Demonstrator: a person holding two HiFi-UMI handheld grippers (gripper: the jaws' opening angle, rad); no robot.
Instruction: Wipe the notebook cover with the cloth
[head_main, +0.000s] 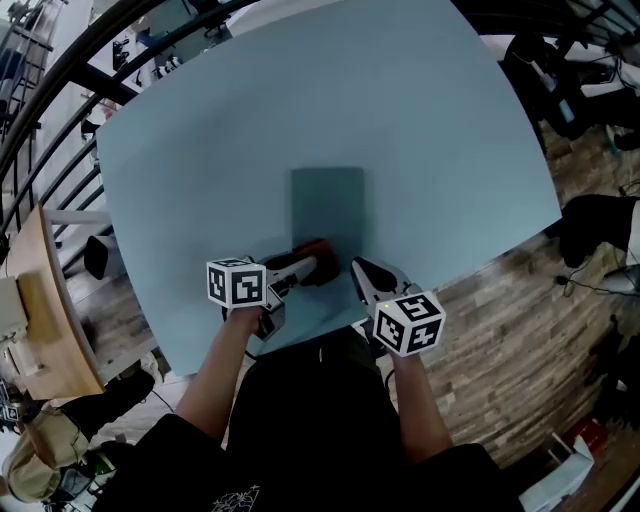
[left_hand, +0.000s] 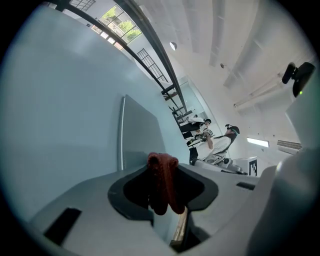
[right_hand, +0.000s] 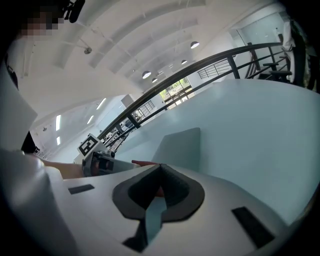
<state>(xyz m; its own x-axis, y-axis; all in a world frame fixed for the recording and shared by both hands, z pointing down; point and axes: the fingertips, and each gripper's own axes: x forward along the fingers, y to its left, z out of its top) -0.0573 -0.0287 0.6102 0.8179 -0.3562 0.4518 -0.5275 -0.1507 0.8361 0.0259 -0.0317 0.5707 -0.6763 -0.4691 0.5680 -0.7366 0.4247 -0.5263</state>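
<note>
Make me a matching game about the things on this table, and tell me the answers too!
Things:
1. dark red cloth
2. grey-blue rectangular notebook
3. right claw
4. pale blue table

Places or states:
A. lies flat near the middle of the table
B. pinched in the left claw
C. shut, with nothing in it
D. underneath the notebook

Right pairs: 1-B, 2-A, 3-C, 4-D
</note>
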